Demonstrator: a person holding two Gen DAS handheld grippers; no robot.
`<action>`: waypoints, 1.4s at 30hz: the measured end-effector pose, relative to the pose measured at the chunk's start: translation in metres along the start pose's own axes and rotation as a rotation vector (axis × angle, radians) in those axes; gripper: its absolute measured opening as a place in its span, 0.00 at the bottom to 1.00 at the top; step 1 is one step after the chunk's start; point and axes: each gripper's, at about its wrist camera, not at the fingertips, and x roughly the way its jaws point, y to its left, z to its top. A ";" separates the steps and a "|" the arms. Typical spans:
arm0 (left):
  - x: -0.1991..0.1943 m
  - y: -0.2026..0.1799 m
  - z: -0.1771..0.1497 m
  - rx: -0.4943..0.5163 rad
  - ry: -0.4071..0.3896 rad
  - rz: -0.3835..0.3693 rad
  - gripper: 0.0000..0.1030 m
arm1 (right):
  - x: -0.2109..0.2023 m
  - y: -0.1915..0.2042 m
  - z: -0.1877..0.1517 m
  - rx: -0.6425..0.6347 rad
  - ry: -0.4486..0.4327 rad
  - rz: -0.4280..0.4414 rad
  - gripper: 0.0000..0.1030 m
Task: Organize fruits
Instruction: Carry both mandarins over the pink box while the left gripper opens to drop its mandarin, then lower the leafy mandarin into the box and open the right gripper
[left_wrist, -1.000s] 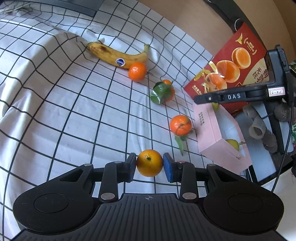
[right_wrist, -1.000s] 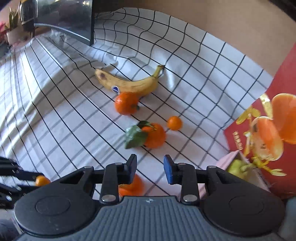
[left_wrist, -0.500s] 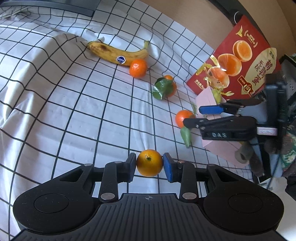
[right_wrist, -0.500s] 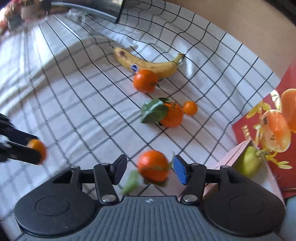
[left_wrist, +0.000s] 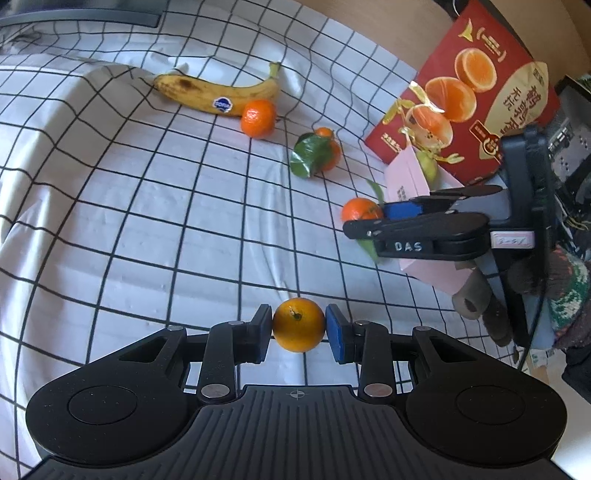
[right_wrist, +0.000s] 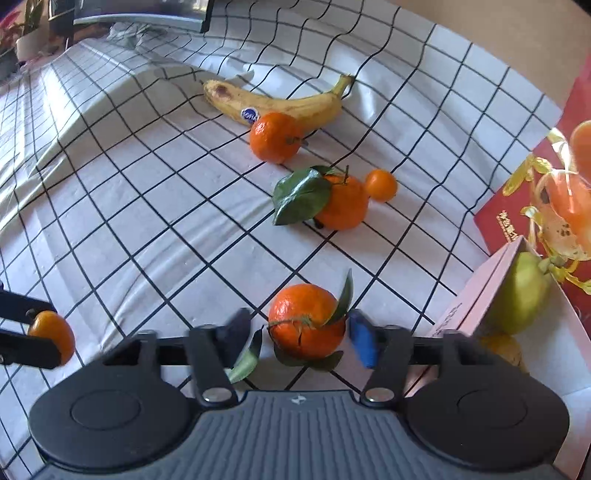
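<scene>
The right gripper (right_wrist: 299, 334) has come down from above the cloth onto the stemmed orange tangerine with green leaves (right_wrist: 306, 321), which lies on the black-checked white tablecloth (right_wrist: 147, 221) just beside the open pink cardboard box (right_wrist: 476, 295). A second ago its fingers were nearly together with that fruit only half in sight below them; since then the jaws opened wide and have just been closing again, with the tangerine between them. The blue pad on the box side looks to be at the peel, but the far pad is smeared by motion and a sliver of cloth seems to show beside it, so I would call this a grasp about to land, not one made. If it takes, this fruit looks bound for the pink box.

The left gripper (left_wrist: 298, 330) has hardly stirred: its pads stay clamped on a small smooth yellow-orange citrus (left_wrist: 298, 329), held off the cloth, well away from the pink box.

Further from the box lie a leafy tangerine (right_wrist: 343, 203) with a tiny orange fruit (right_wrist: 381, 185) touching it, then a bare tangerine (right_wrist: 275, 137) against the speckled yellow banana (right_wrist: 280, 105).

Inside the box a green pear (right_wrist: 521, 291) shows, and something yellowish below it is too blurred to name. The red printed carton (right_wrist: 535, 206) behind is cut off by the frame.
</scene>
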 end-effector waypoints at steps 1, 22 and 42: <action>0.002 -0.002 0.000 0.005 0.006 -0.002 0.35 | -0.004 -0.001 0.000 0.018 -0.005 0.006 0.43; 0.037 -0.126 0.035 0.342 0.168 -0.268 0.35 | -0.162 -0.044 -0.134 0.393 -0.109 -0.053 0.43; 0.077 -0.162 0.126 0.290 0.020 -0.115 0.35 | -0.204 -0.100 -0.182 0.605 -0.303 -0.146 0.43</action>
